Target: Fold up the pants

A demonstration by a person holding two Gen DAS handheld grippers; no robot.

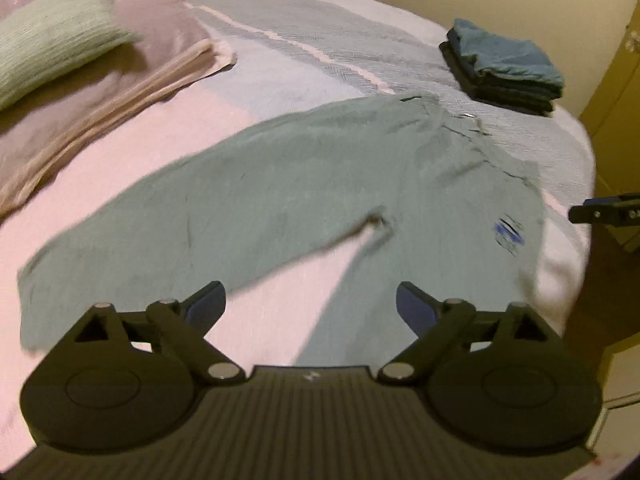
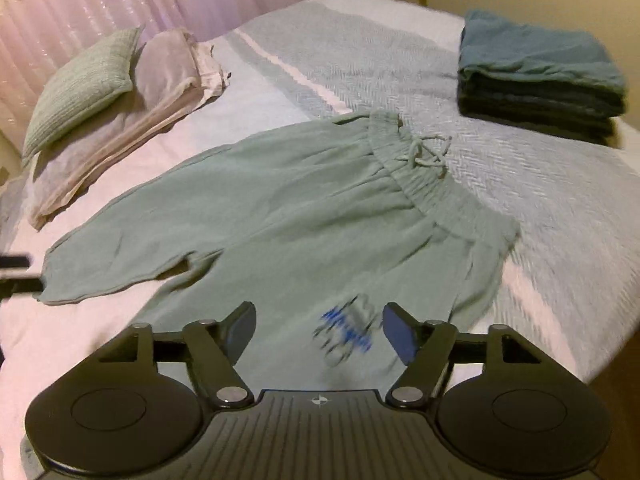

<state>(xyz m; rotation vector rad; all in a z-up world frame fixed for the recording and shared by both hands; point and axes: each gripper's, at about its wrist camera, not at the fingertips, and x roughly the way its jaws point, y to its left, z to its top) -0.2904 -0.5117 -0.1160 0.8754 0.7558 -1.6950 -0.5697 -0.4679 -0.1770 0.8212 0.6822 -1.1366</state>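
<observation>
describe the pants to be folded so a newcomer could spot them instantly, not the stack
Start at the bed, covered by a pale herringbone blanket. Spread flat across its middle lie the light green pants, elastic waistband with a tied drawstring toward the far right. Unlike the folded pile of dark blue clothes at the far corner, they are unfolded, paler, and carry a blue print near one edge.
</observation>
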